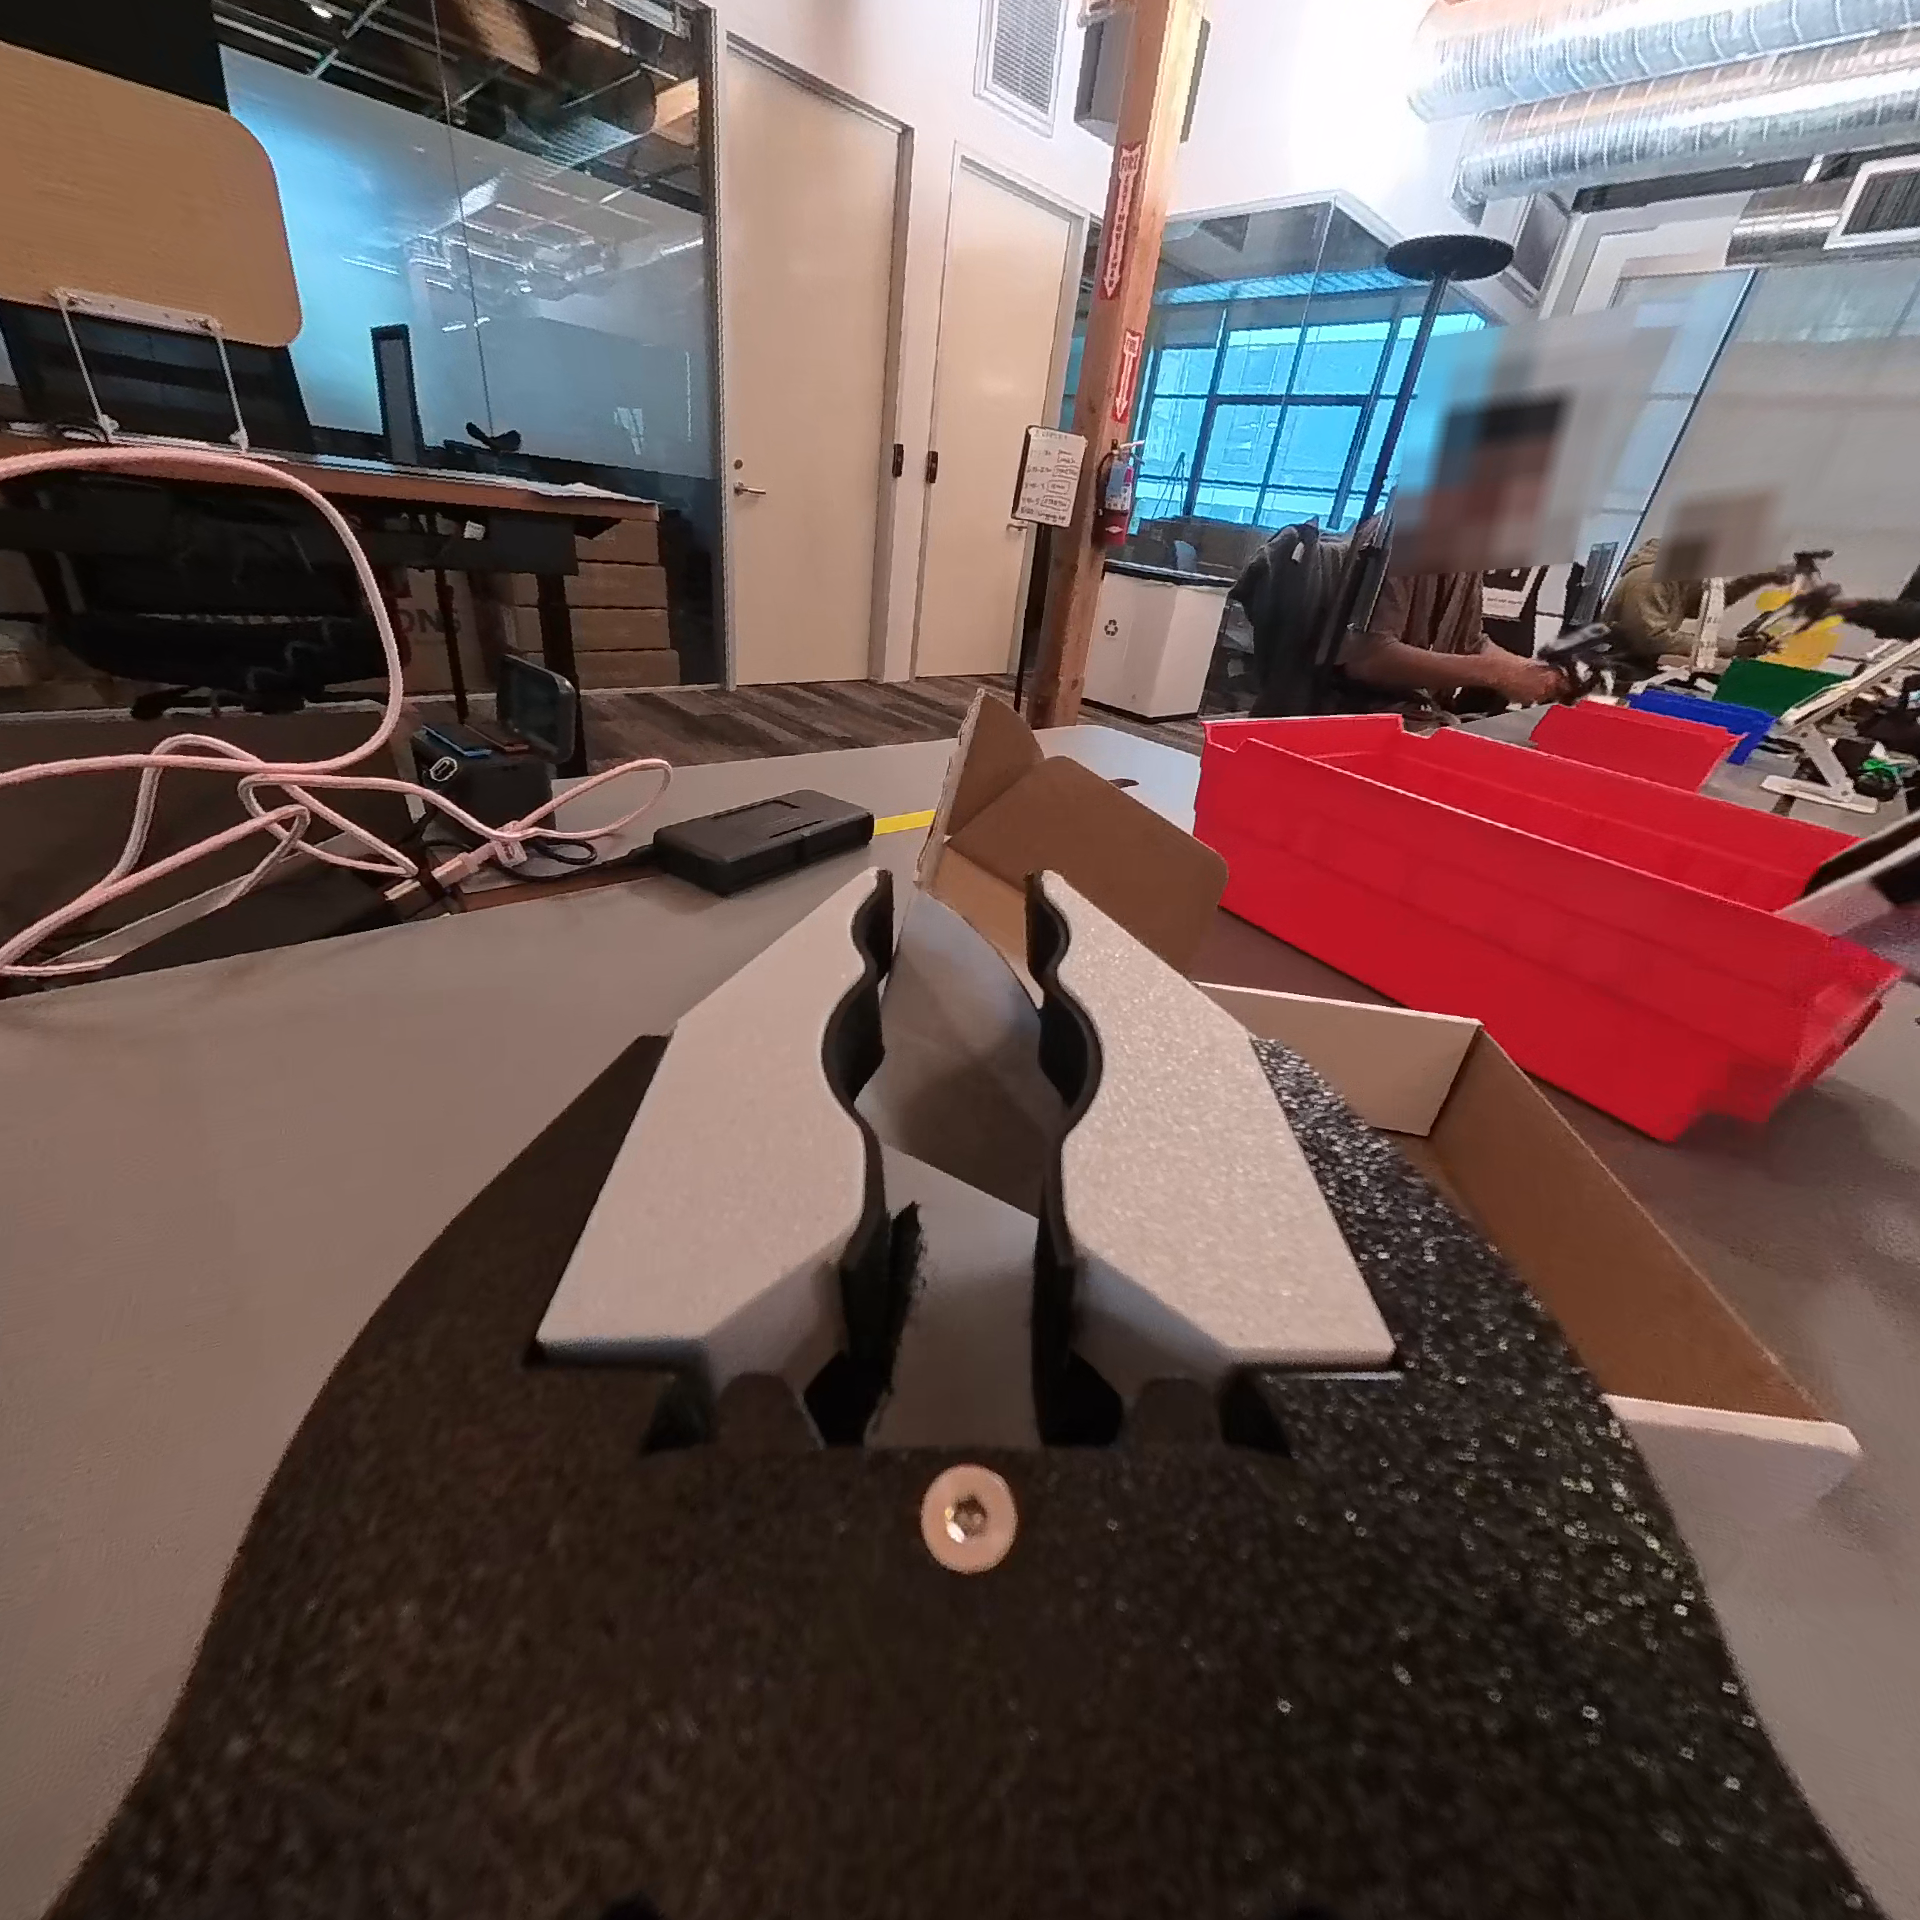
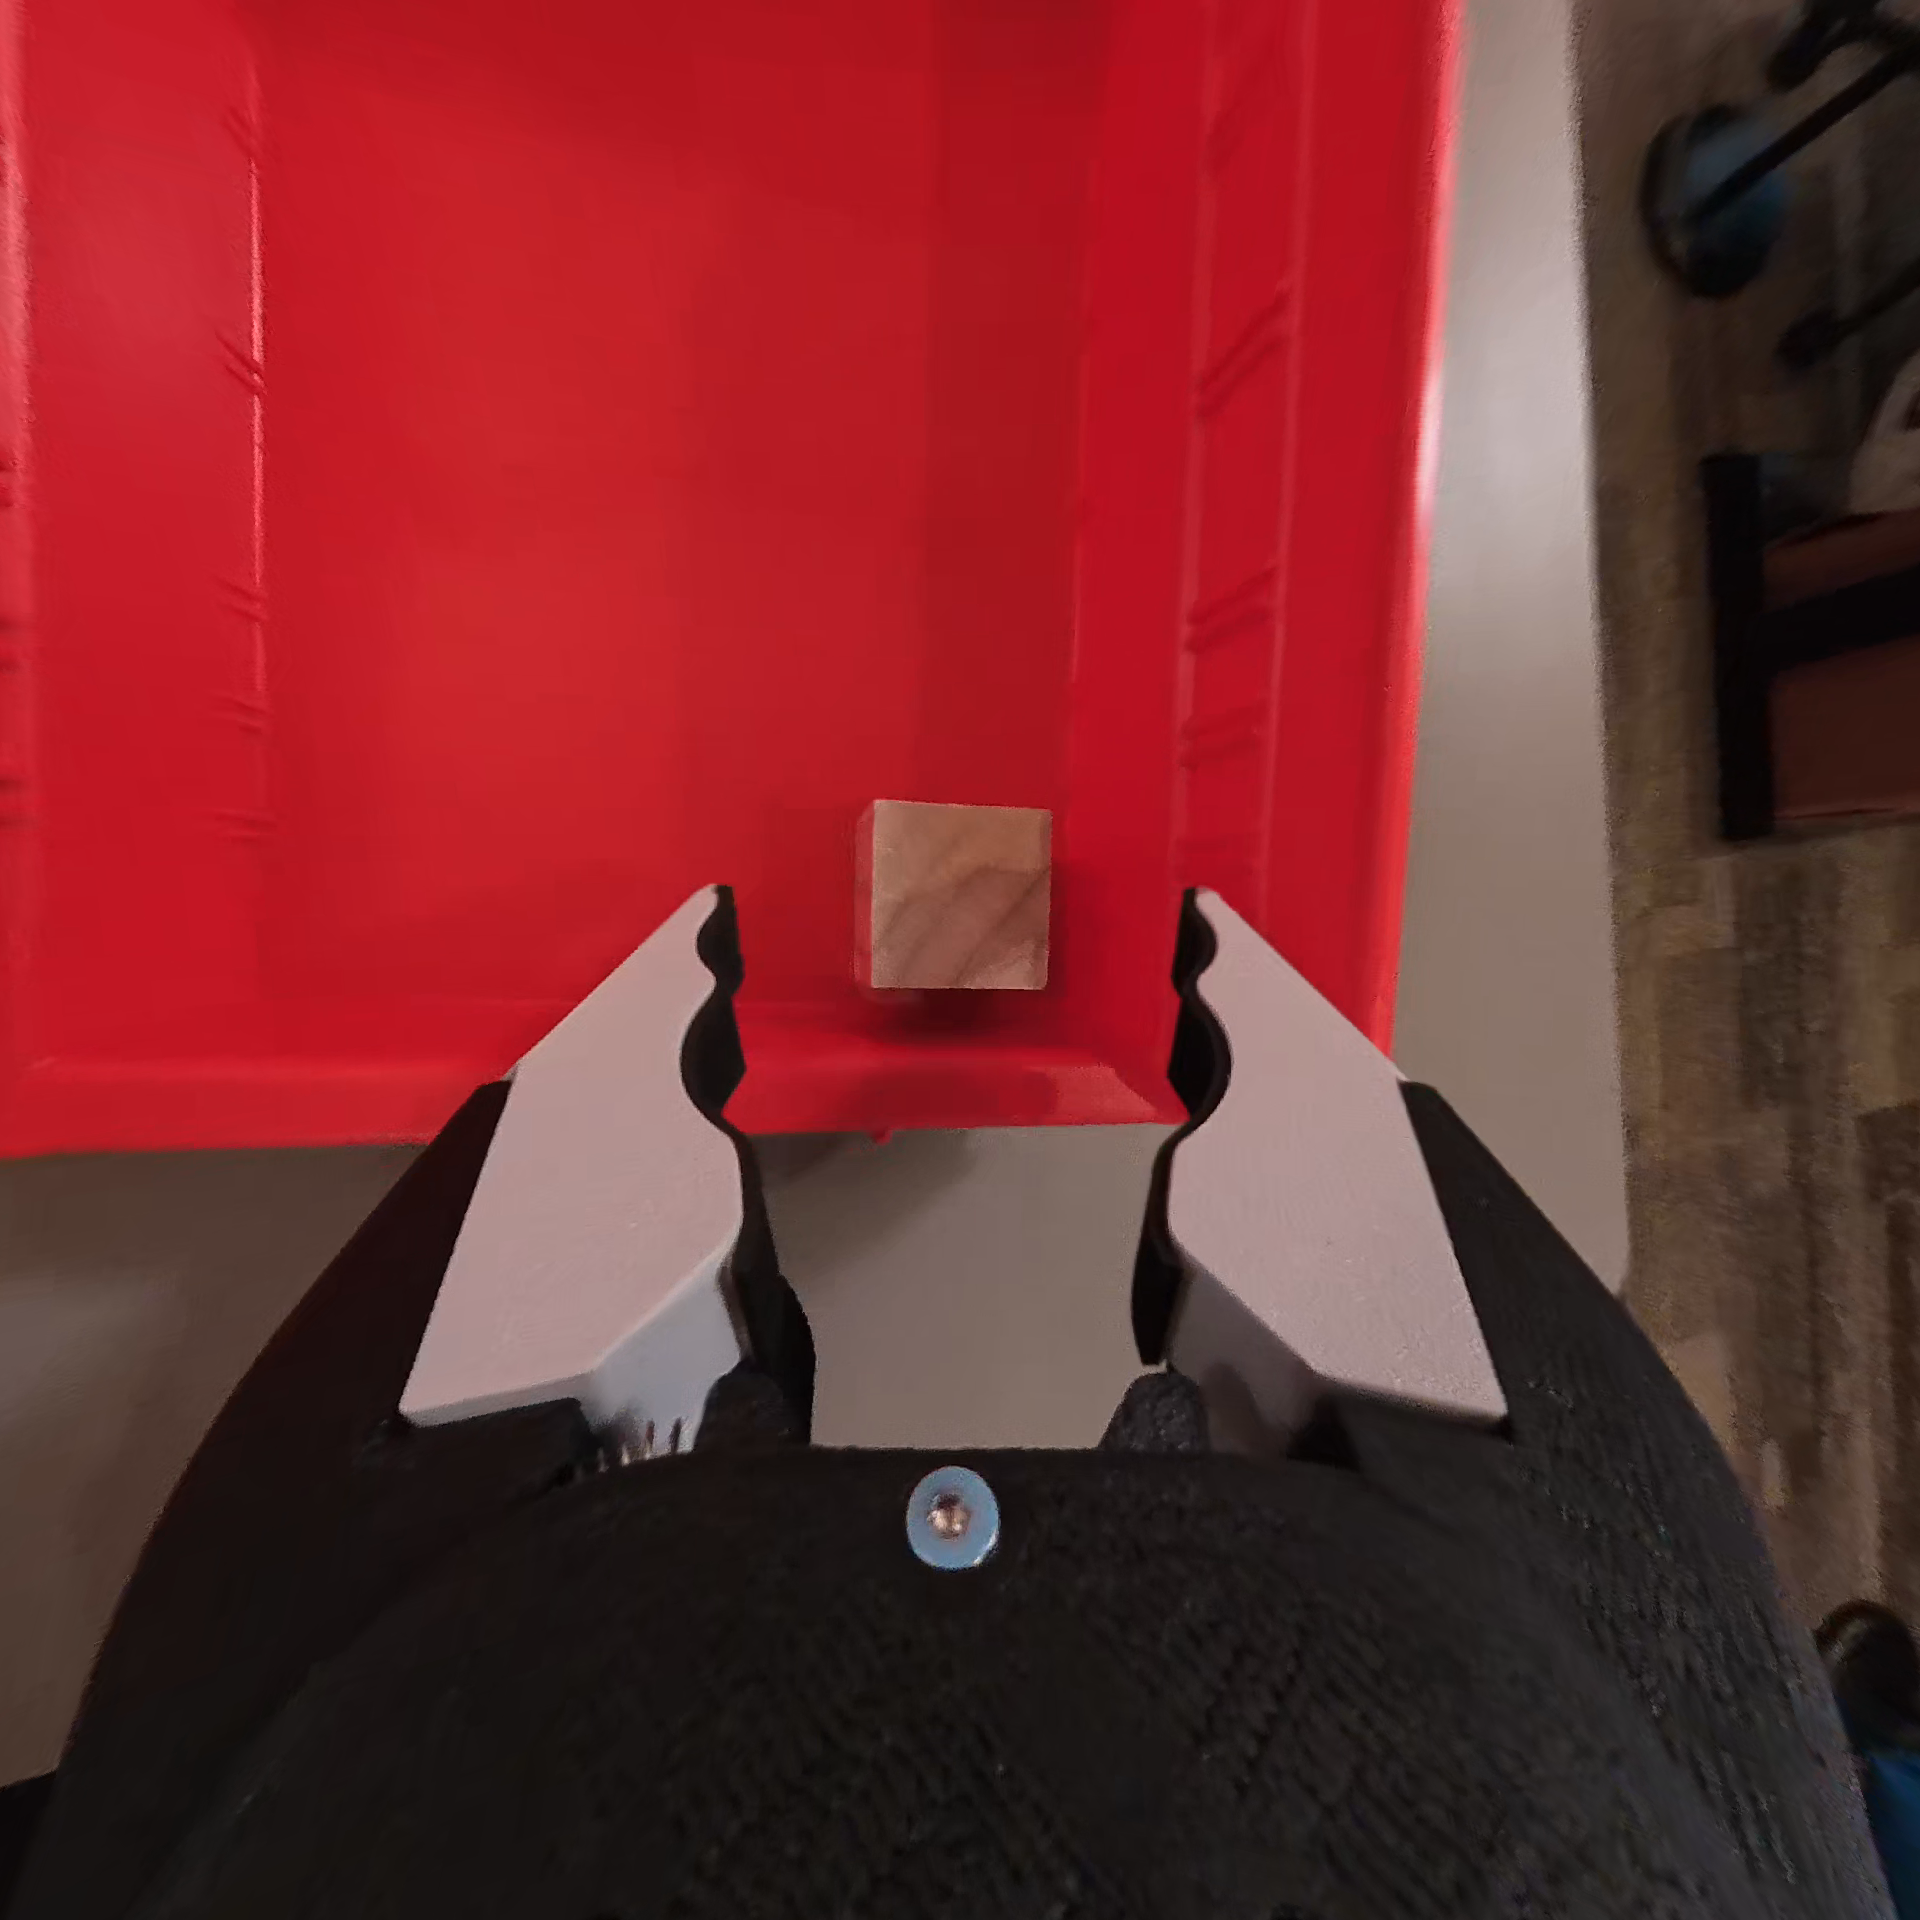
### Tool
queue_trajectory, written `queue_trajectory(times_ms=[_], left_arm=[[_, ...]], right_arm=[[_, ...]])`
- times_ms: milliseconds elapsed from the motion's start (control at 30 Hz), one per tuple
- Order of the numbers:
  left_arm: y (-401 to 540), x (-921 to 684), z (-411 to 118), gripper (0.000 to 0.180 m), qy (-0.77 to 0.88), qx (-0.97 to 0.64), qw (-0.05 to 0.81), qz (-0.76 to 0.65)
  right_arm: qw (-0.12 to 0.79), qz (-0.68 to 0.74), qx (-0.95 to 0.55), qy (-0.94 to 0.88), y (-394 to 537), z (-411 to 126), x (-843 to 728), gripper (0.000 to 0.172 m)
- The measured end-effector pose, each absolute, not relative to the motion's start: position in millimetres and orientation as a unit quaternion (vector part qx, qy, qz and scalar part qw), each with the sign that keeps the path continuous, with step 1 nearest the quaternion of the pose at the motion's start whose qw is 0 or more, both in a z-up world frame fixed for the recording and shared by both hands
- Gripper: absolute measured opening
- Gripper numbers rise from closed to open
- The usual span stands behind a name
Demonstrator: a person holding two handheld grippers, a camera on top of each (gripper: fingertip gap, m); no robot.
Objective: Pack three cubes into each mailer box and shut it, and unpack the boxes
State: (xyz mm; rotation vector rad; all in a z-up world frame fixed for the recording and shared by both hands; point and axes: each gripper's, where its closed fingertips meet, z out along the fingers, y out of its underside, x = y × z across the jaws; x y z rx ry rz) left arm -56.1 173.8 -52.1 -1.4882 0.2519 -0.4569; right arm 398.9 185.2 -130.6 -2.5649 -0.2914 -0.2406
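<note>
Gripping box flap (image 1: 940,997): left hand-held gripper (image 1: 961,904) | right hand-held gripper (image 2: 956,914) wide, bare

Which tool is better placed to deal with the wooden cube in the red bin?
The right tool: it hangs open directly above the cube in the bin, touching nothing. The left tool is occupied with the mailer box flap between its fingers.
</note>
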Motion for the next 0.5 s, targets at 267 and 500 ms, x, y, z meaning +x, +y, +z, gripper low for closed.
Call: queue_trajectory(times_ms=[267,500], left_arm=[[174,-56,-53,0.023,0.111,-0.671,0.703,-0.208],[173,-57,-53,0.023,0.108,-0.669,0.703,-0.217]], right_arm=[[0.487,-0.024,-0.839,-0.241,183,-40,281,0.071],[0.448,0.191,-0.745,-0.456,146,-65,116,0.040]])
